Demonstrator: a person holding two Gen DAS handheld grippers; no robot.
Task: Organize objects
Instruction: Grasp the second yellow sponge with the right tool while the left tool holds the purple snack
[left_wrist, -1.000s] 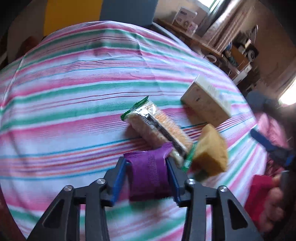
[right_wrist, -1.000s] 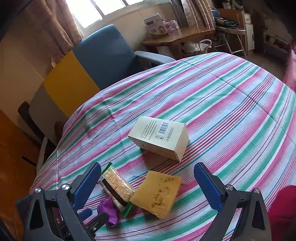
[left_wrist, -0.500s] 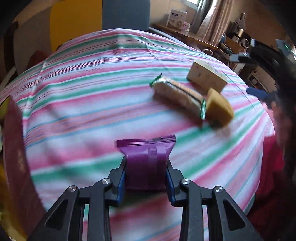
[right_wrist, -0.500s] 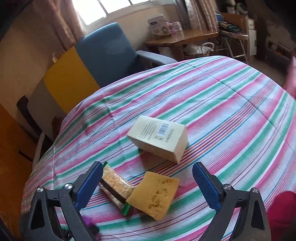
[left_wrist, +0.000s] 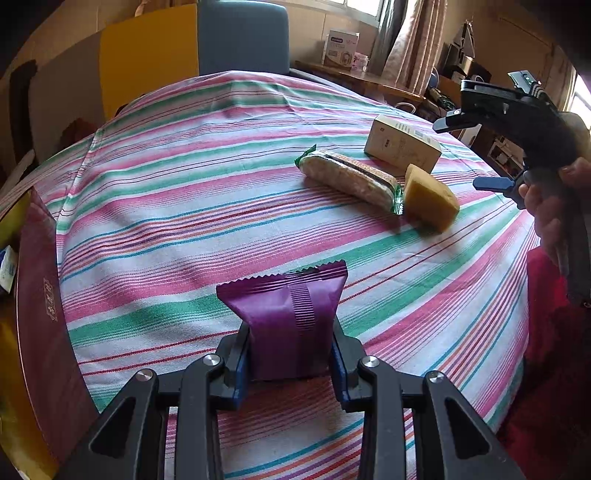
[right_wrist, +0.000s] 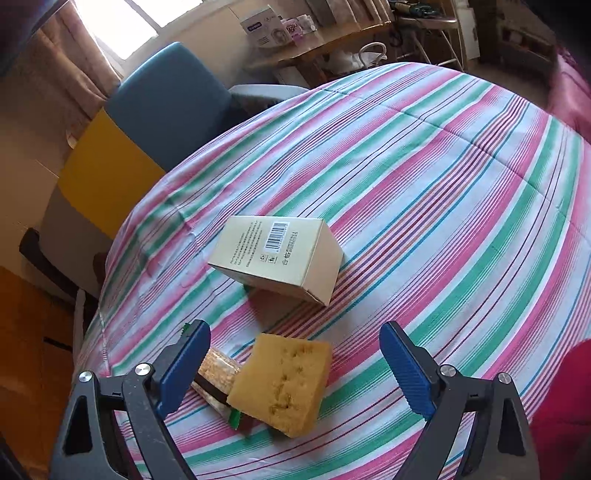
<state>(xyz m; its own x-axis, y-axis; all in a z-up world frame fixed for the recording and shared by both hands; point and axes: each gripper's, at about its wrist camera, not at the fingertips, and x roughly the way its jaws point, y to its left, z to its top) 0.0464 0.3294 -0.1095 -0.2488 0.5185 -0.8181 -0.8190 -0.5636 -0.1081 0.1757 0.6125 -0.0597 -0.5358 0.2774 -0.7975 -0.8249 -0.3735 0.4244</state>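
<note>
left gripper jaws pinching purple snack packet | right gripper jaws spread over sponge | risk: closing could also snag the touching cracker pack

The left gripper was clamped on a purple packet; the right gripper was held wide apart, its jaws having just narrowed slightly.

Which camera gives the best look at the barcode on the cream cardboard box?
The right wrist view: the cream cardboard box lies there with its barcode face up. The left wrist view shows the same box far off, barcode unreadable.
</note>
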